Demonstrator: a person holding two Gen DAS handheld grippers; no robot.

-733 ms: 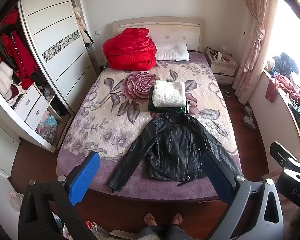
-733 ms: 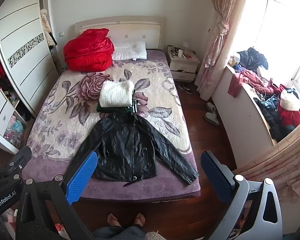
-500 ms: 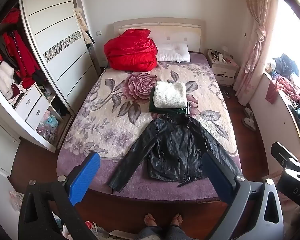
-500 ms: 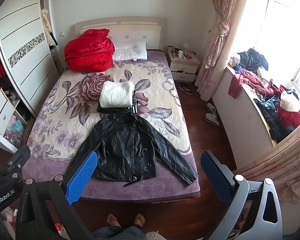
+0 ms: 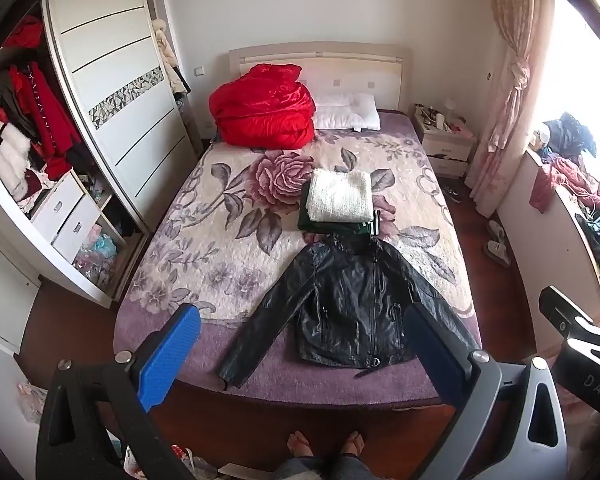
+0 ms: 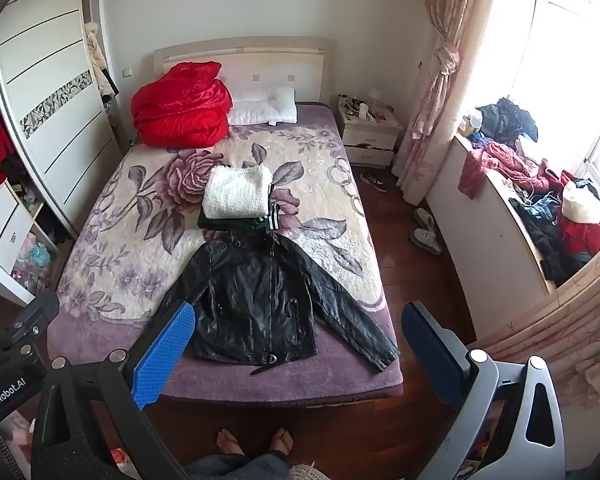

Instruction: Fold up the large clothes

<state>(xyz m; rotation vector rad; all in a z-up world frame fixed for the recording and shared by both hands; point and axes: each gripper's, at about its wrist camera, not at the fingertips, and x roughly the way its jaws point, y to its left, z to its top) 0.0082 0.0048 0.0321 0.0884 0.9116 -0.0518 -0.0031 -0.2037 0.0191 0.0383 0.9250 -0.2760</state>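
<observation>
The black leather jacket [image 5: 352, 312] lies face up, sleeves spread, at the foot of the floral-blanketed bed [image 5: 228, 216], just below the folded white knit [image 5: 340, 196]. Your left gripper [image 5: 300, 352] and right gripper [image 6: 296, 344] hover with jaws spread wide, gripping nothing. Take a sleeve cuff first, pinch firmly since leather is probably stiff, and fold inward.

Beyond my spread fingers [image 5: 168, 356] I see the bed [image 5: 204, 216] in its floral cover, carrying a black leather jacket [image 5: 352, 312] laid flat nearest them, a white knit [image 5: 340, 196] folded on dark green clothes just past it, then a red quilt [image 5: 264, 112] and white pillow [image 5: 346, 112] farthest off.
</observation>
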